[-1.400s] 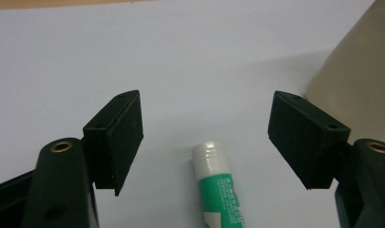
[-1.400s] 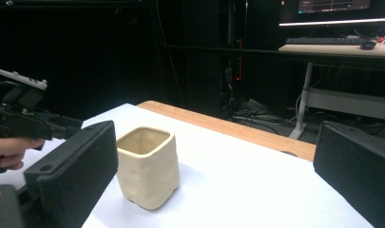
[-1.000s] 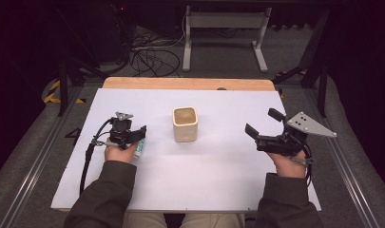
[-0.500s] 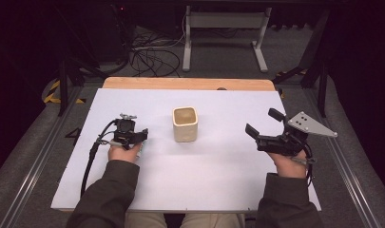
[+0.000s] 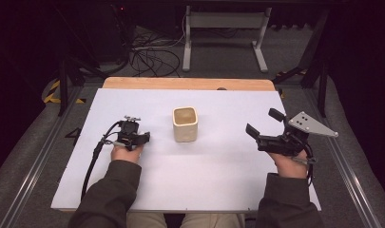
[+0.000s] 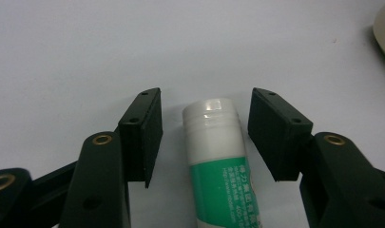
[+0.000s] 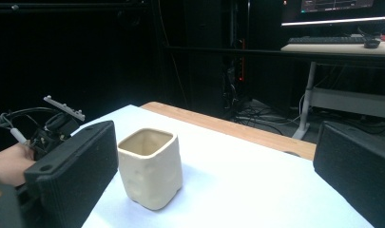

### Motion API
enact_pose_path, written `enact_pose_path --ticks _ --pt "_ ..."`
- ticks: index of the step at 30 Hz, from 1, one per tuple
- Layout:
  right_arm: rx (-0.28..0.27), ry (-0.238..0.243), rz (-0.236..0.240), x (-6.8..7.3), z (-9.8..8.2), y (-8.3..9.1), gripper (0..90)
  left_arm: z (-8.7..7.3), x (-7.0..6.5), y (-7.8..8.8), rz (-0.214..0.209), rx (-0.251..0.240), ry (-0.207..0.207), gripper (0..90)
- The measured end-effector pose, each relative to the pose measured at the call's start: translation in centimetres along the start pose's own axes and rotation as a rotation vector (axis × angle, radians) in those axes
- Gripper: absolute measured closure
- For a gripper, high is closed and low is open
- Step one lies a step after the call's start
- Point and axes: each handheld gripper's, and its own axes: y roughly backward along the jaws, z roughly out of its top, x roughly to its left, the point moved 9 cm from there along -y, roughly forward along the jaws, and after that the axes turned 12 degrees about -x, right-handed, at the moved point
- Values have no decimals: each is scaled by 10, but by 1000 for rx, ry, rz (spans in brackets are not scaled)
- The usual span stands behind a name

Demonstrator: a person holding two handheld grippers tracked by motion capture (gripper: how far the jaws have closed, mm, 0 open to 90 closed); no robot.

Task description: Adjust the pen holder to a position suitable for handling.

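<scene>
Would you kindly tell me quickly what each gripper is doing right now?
Left gripper: open, closing around the glue stick, pads not touching it.
Right gripper: open, empty.

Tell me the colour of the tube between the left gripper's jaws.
Green tube with a white cap end, best seen in the left gripper view.

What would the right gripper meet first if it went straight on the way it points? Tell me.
Probably the cream cup: it stands ahead of the right gripper, nearer one open jaw than the middle, so a straight push might clip it or just pass beside it.
</scene>
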Motion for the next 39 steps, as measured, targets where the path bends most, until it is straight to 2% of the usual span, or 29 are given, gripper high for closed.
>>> enact_pose_path --ticks 5,11,18,19,25,27,28,29,32,34,38,39 --pt "-1 -2 0 0 0 0 16 -1 0 0 30 -6 -38 507" --pt "1 -2 4 1 1 0 16 -2 -6 0 12 -15 -77 643" --pt "3 -3 1 0 1 0 15 1 -6 2 -24 -16 -76 651" --pt "5 -5 2 0 0 0 15 5 -7 5 -29 -38 -76 651" --pt "13 -4 5 1 -2 -3 16 16 -9 13 -38 -95 -83 653" --pt "13 -5 5 1 -3 -3 17 22 -12 18 -61 -129 -79 653" --pt "13 -3 4 1 -3 -4 18 22 -12 18 -61 -129 -79 653" --pt "13 -2 3 1 -4 -4 18 26 -17 22 -101 -164 -77 653" --pt "12 0 2 0 -4 -4 21 28 -20 25 -120 -178 -74 653" --pt "9 -2 -1 0 -4 -5 22 33 -25 31 -150 -211 -68 653" --pt "5 -4 2 0 -4 -7 24 37 -30 39 -173 -237 -63 653" --pt "9 -3 4 1 -5 -8 24 41 -33 45 -183 -259 -65 653"
